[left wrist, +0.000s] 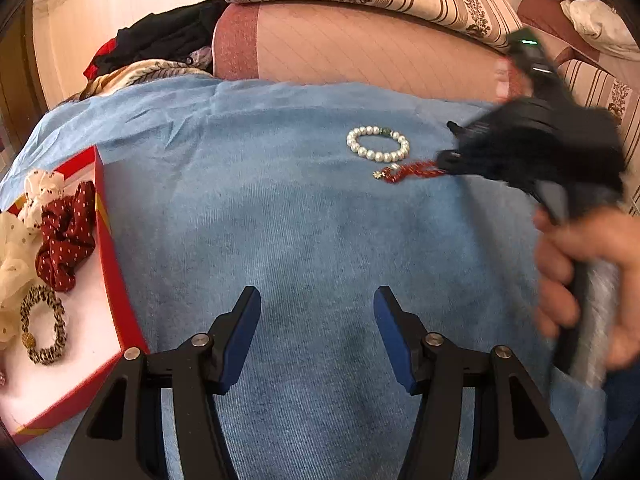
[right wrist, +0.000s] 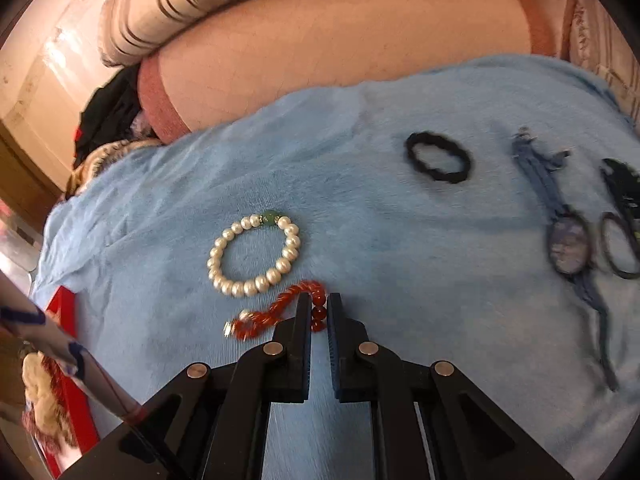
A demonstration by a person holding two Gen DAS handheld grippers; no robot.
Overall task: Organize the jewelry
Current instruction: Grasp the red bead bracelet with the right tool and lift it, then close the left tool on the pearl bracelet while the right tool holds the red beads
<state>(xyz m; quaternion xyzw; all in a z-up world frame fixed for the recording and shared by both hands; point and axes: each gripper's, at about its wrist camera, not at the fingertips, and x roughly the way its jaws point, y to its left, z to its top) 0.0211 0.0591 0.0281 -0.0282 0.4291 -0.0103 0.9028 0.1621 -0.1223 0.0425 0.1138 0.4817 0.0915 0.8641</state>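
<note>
A blue fleece cloth [left wrist: 280,208] is seen spread over a bed in the left wrist view, with a pink mattress edge and a striped pillow behind it. A red box [left wrist: 114,248] sits at the cloth's left edge, and scrunchies and a leopard-print bracelet [left wrist: 43,325] are already laid in it. Well to the right of the box, a pearl bracelet [left wrist: 378,143] lies on the cloth, and a red bead bracelet [left wrist: 412,171] lies just beside it on the near side. The left gripper [left wrist: 316,320] is held over bare cloth near the box, its jaws standing about half open with nothing between them. The right gripper [left wrist: 448,148] is seen, blurred, at the red beads' right end, carried by a hand [left wrist: 588,280]. In the right wrist view the same cloth fills the frame; the pearl bracelet [right wrist: 254,254] lies toward the left and the red bead bracelet [right wrist: 280,310] just below it. The right gripper [right wrist: 319,306] is closed down on the red strand's right end, a few beads being pinched between the pads. A black hair tie [right wrist: 439,162] and two pendants on cords are seen well to the right of the pearls. The step in hand is judged to be the pickup of the red bracelet; next, a lift clear of the pearls and a carry leftward to the box would be called for, with the trailing end kept from snagging.
</note>
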